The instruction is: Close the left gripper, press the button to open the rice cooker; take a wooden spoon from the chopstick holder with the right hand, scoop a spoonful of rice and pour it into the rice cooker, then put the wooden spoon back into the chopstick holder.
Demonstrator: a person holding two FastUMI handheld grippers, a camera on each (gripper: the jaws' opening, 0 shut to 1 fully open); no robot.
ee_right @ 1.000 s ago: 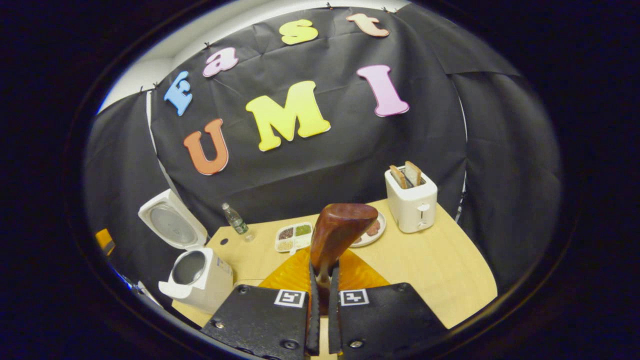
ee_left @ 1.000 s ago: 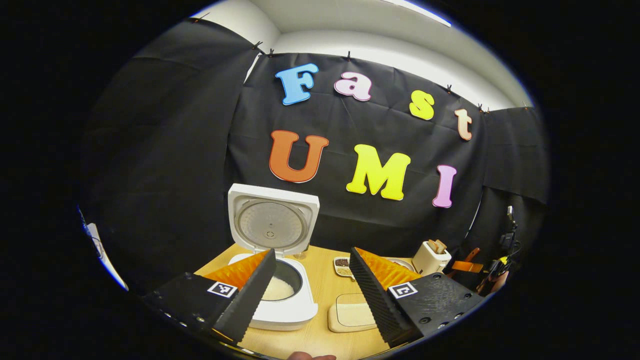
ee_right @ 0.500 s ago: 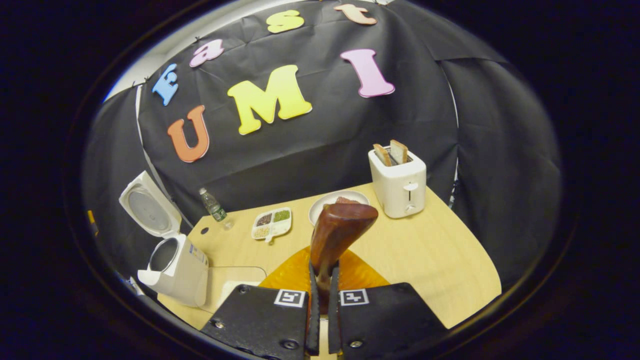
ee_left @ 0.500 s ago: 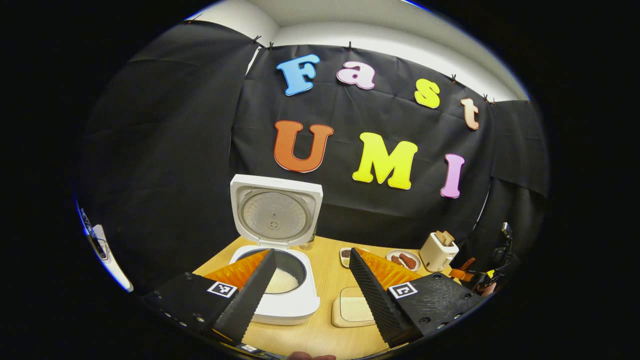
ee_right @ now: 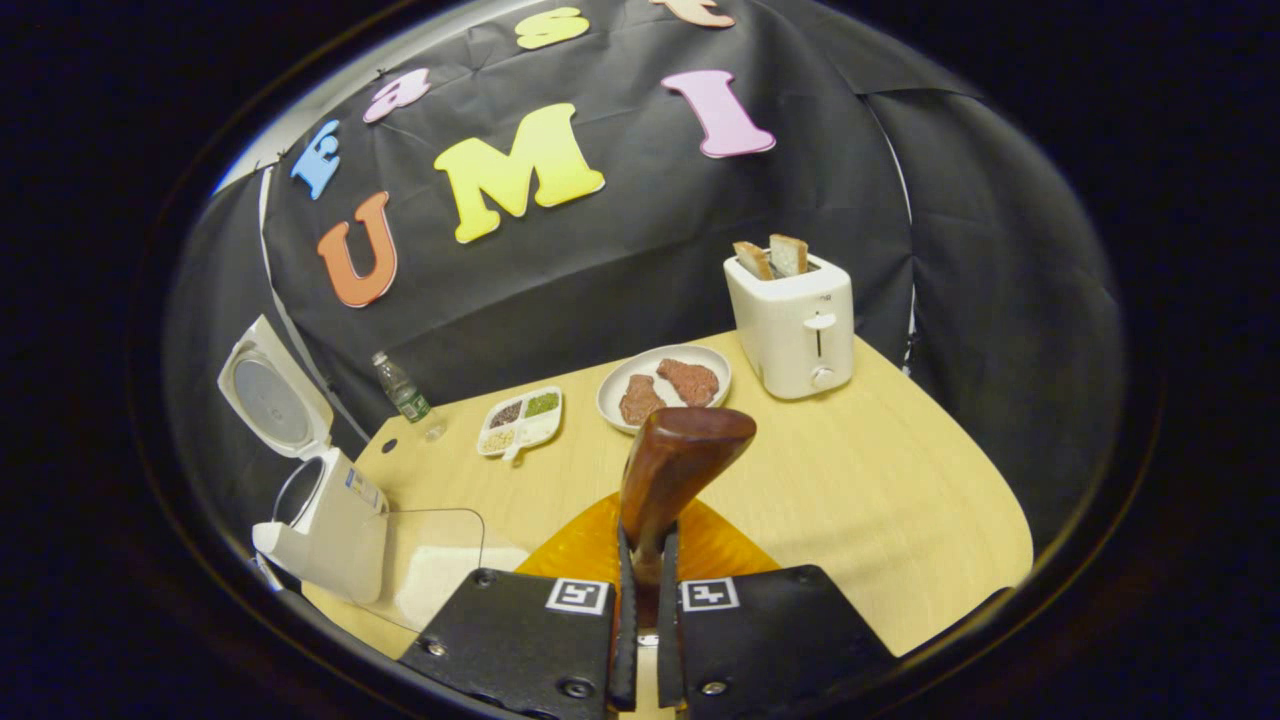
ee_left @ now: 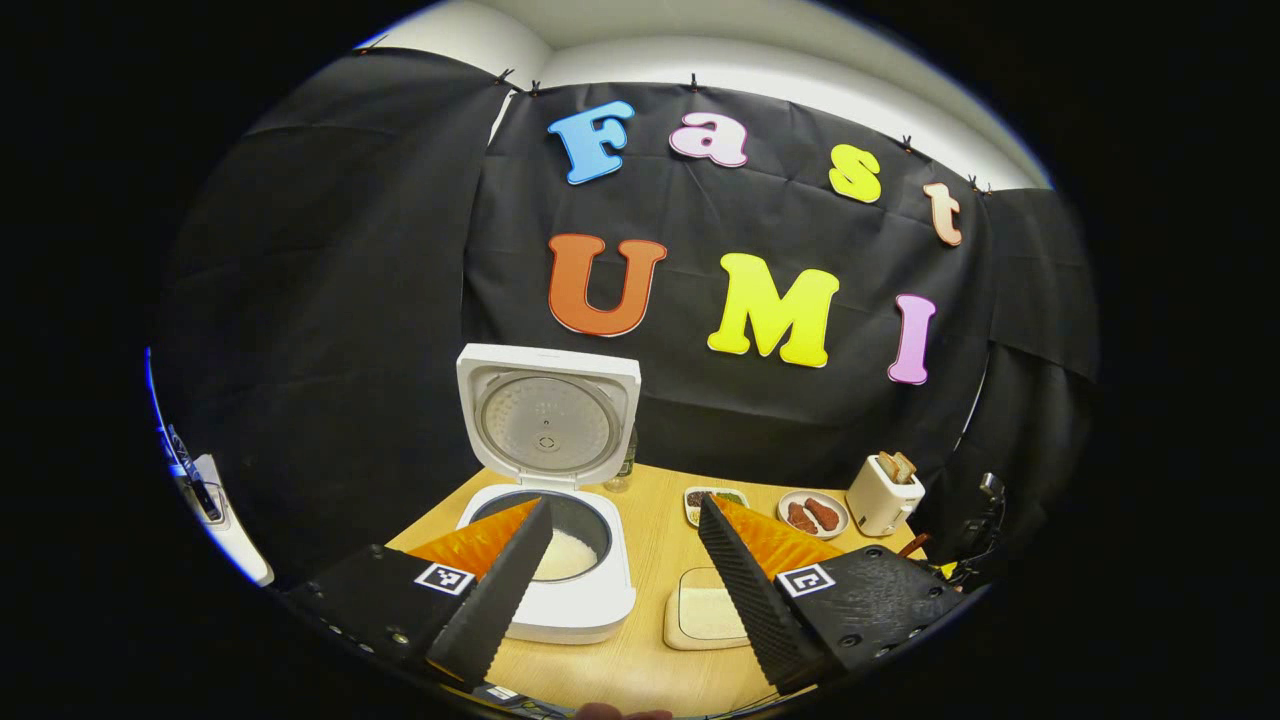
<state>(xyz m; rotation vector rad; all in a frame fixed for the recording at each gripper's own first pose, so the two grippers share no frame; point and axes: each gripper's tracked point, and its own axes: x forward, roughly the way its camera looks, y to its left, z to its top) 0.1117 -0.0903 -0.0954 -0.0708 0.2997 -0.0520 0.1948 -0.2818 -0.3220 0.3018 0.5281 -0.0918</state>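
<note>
The white rice cooker [ee_left: 560,610] stands open with its lid [ee_left: 547,420] upright and white rice [ee_left: 562,556] in the pot. My left gripper [ee_left: 620,560] hangs open in front of it, holding nothing. My right gripper [ee_right: 640,590] is shut on the dark wooden spoon [ee_right: 680,460], whose bowl rises past the fingertips; what it carries is hidden. In the right gripper view the rice cooker [ee_right: 325,515] sits far left, well apart from the spoon. A shallow rice tray [ee_left: 705,612] lies right of the cooker, also visible as a clear-edged rice tray [ee_right: 440,560].
On the wooden table [ee_right: 880,500] stand a white toaster [ee_right: 795,315] with bread, a plate of meat [ee_right: 665,385], a sectioned dish of grains [ee_right: 520,420] and a small bottle [ee_right: 403,392]. Black cloth walls close the back and sides.
The right gripper with the spoon has swung away from the cooker toward the table's middle, so toaster and plate look nearer. The left gripper stays open and has barely shifted.
</note>
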